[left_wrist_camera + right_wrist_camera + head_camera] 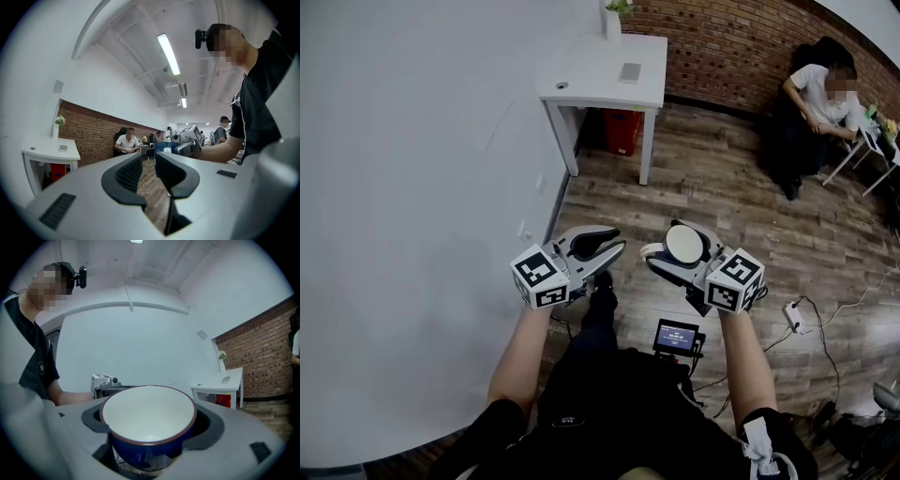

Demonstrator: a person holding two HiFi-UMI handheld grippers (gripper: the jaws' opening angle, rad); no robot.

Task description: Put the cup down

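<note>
You hold the blue cup [685, 245] in your right gripper [667, 255], its two jaws set wide and clamped on the cup's sides. The cup's white inside shows from above, inside a dark reddish rim. From the right gripper view, the cup [147, 420] fills the space between the dark pads. It is carried in the air, over the wooden floor [712, 197] and in front of your body, resting on nothing.

Your left gripper [609, 246] is level with the right one and just beside it. In the left gripper view its jaws stand a narrow gap apart with nothing between them, and only floorboards show through the gap.

Ahead of you a white table [609, 80] stands against the white wall [412, 187], with a small potted plant [612, 19] at its back edge and a red bin [622, 131] underneath. A seated person [820, 103] is by the brick wall [722, 47], well away from both grippers.
</note>
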